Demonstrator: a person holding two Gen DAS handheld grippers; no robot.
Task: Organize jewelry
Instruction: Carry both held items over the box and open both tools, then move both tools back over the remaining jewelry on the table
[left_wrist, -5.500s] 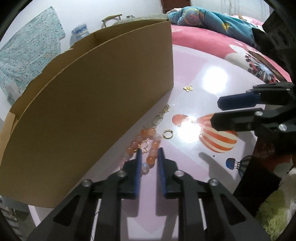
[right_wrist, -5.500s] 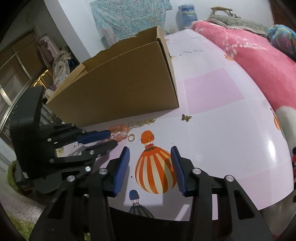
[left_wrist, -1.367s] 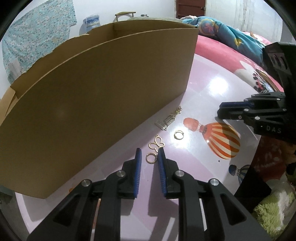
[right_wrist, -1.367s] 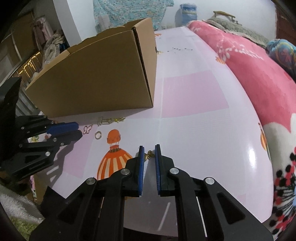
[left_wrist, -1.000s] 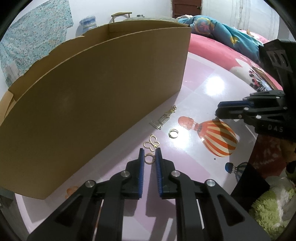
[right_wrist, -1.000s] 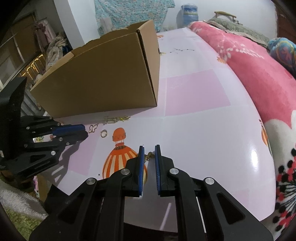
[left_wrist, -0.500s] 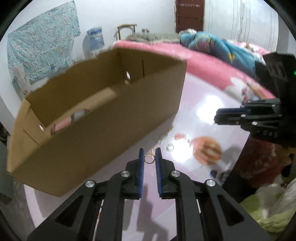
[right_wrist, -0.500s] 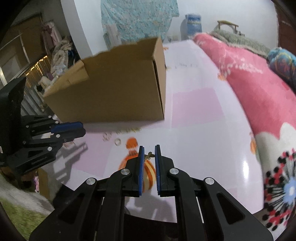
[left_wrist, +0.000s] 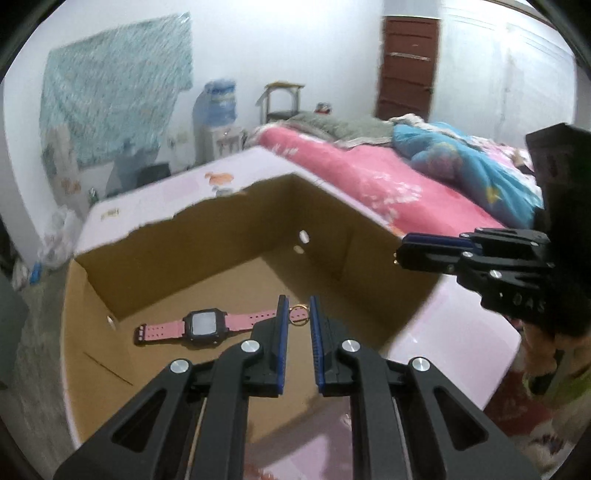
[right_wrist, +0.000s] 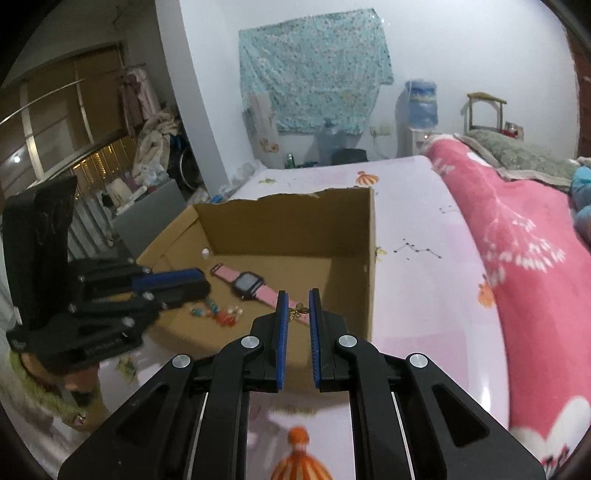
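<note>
Box (left_wrist: 376, 295), open-topped, sits on the table (right_wrist: 413, 236). Left gripper (left_wrist: 297, 314) pinches a gold ring (left_wrist: 299, 314) above it; right gripper (right_wrist: 297, 308) clamps a butterfly charm (right_wrist: 298, 310) over its near rim.

The pink strap of the black-faced wristwatch (left_wrist: 202, 326) runs behind the left gripper's (left_wrist: 298, 308) blue-padded fingers (left_wrist: 282, 332) in the left wrist view, so its far end is hidden. In the right wrist view the same strap disappears behind the right gripper's (right_wrist: 298, 301) fingers. The small heap of orange and teal beads (right_wrist: 218, 314) on the floor of the open brown cardboard box (right_wrist: 354, 236) is too blurred to tell piece from piece, and the left gripper covers part of it. The orange striped balloon print (right_wrist: 300, 459) on the pale pink table (right_wrist: 417, 266) is smeared and cut off by the bottom edge
</note>
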